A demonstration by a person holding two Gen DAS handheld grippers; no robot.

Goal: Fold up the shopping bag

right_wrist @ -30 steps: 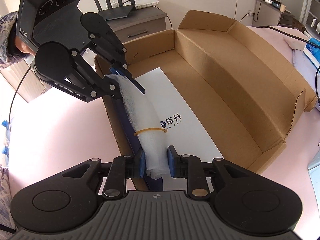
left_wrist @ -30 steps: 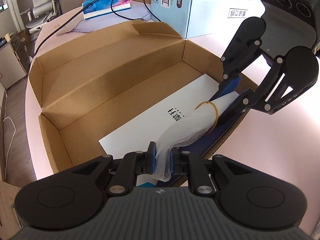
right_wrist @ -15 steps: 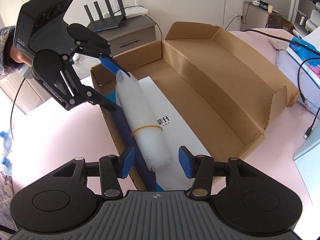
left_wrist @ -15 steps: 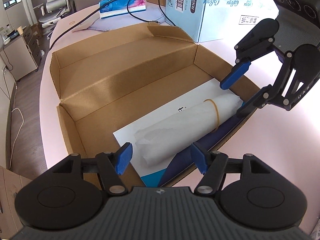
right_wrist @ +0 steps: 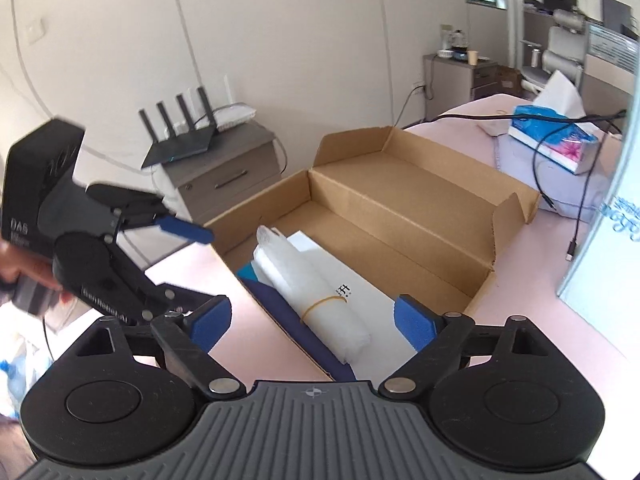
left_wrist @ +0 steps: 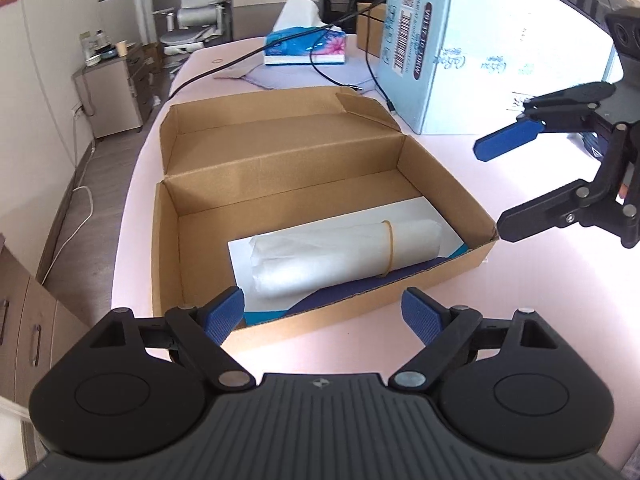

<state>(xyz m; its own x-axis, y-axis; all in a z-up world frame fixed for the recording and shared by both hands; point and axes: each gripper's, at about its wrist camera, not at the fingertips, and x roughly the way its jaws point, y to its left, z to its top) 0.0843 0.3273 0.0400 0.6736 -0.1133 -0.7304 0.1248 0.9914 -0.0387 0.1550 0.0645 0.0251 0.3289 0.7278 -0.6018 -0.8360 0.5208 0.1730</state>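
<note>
The shopping bag (left_wrist: pixel 344 256) is a translucent white roll bound by a tan rubber band (left_wrist: pixel 389 248). It lies on a white card in the near corner of an open cardboard box (left_wrist: pixel 280 168). The same rolled bag (right_wrist: pixel 316 300) shows in the right wrist view, resting against the box's near wall. My left gripper (left_wrist: pixel 324 312) hovers open above the pink table, just outside the box, holding nothing. My right gripper (right_wrist: pixel 312 320) is open too, raised above the bag's end. Each gripper appears in the other's view, open: the right gripper (left_wrist: pixel 492 188), the left gripper (right_wrist: pixel 208 268).
A large light-blue carton (left_wrist: pixel 472 48) stands behind the box, a tissue box (left_wrist: pixel 304 46) and black cables (left_wrist: pixel 340 72) beyond it. A cabinet with a router (right_wrist: pixel 188 144) sits off the table's edge. A hand (right_wrist: pixel 24 272) holds the left gripper.
Both grippers let go of the rolled bag, opened wide and drew back and up out of the box. The bag now lies in the box untouched.
</note>
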